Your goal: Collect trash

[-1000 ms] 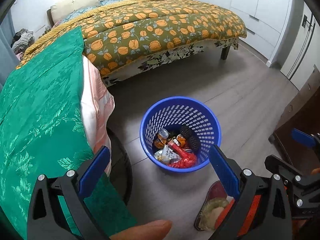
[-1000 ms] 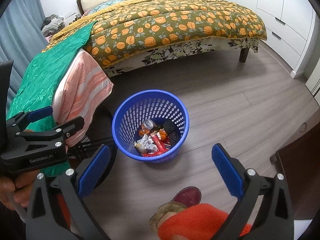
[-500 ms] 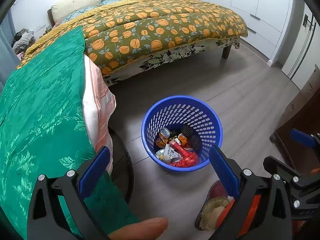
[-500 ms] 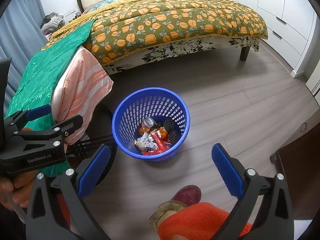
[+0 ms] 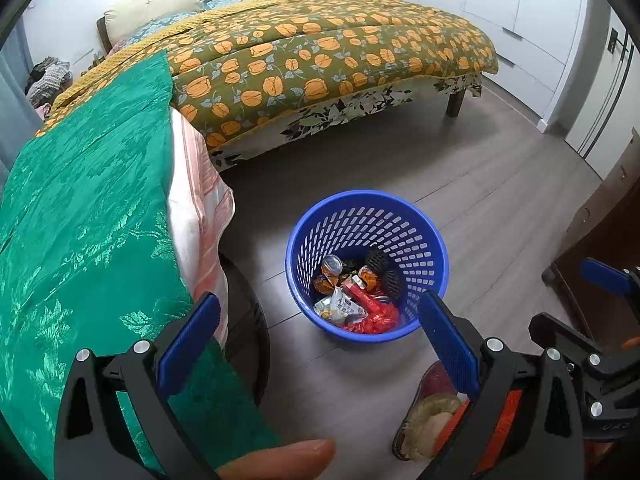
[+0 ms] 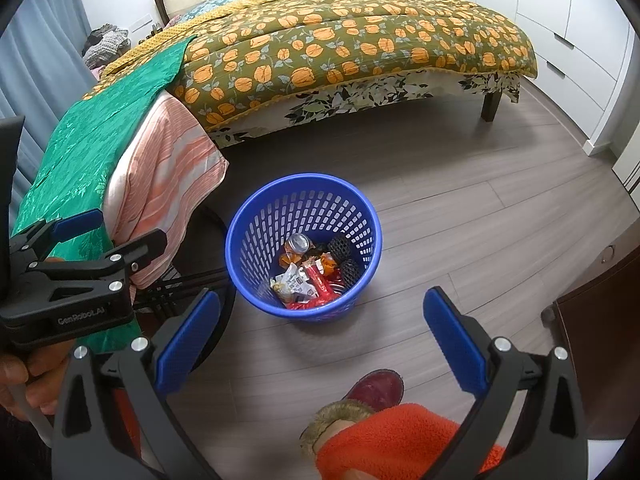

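The trash lies in the bottom of a blue basket (image 6: 302,248) that stands on the wood floor (image 6: 460,216) just off the corner of the bed (image 6: 352,40): a can (image 6: 299,243), a red wrapper (image 6: 320,284), a pale snack packet (image 6: 290,282) and two dark netted lumps (image 6: 345,258) among other bits. The visible floor around the basket shows no loose litter, so the collecting looks largely done; anything left would be out of view.

The left gripper (image 5: 316,340) hangs above and short of the basket with its jaws wide apart and nothing between them. The right gripper (image 6: 318,334) is likewise spread wide and empty, pointed at the basket from the person's side. A green cloth (image 5: 80,220) is draped beside the basket, and the person's slipper (image 6: 376,386) and orange sleeve (image 6: 400,436) show below.
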### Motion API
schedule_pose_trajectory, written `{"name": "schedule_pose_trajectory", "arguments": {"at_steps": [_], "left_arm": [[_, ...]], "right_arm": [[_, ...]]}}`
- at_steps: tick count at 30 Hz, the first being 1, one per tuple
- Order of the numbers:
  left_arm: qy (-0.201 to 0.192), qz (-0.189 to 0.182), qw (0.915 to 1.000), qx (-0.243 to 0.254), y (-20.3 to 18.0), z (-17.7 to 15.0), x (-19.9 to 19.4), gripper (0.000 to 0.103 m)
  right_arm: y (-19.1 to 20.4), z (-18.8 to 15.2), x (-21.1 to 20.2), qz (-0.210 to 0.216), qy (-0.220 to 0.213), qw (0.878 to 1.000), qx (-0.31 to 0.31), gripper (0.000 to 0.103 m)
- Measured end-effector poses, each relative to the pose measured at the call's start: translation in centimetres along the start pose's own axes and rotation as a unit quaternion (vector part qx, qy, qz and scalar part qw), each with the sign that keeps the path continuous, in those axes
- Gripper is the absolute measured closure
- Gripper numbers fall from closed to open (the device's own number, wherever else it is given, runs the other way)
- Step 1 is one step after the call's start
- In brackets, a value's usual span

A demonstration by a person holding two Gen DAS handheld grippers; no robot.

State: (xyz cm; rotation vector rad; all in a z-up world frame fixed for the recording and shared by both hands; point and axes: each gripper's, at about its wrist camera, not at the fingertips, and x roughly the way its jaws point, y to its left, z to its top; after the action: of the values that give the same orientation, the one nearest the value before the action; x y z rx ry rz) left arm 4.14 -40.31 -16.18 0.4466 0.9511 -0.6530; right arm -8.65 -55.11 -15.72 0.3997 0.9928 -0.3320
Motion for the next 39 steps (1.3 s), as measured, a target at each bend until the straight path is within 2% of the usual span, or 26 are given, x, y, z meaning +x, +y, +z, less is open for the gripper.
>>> {"name": "schedule_pose_trajectory", "arguments": {"at_steps": [39], "left_arm": [[0.002, 0.001, 1.0000, 0.000, 0.49, -0.12, 0.14, 0.005]], "right_arm": [[0.11, 0.02, -0.01, 0.000, 0.002, 1.000, 0.001, 0.005]]}}
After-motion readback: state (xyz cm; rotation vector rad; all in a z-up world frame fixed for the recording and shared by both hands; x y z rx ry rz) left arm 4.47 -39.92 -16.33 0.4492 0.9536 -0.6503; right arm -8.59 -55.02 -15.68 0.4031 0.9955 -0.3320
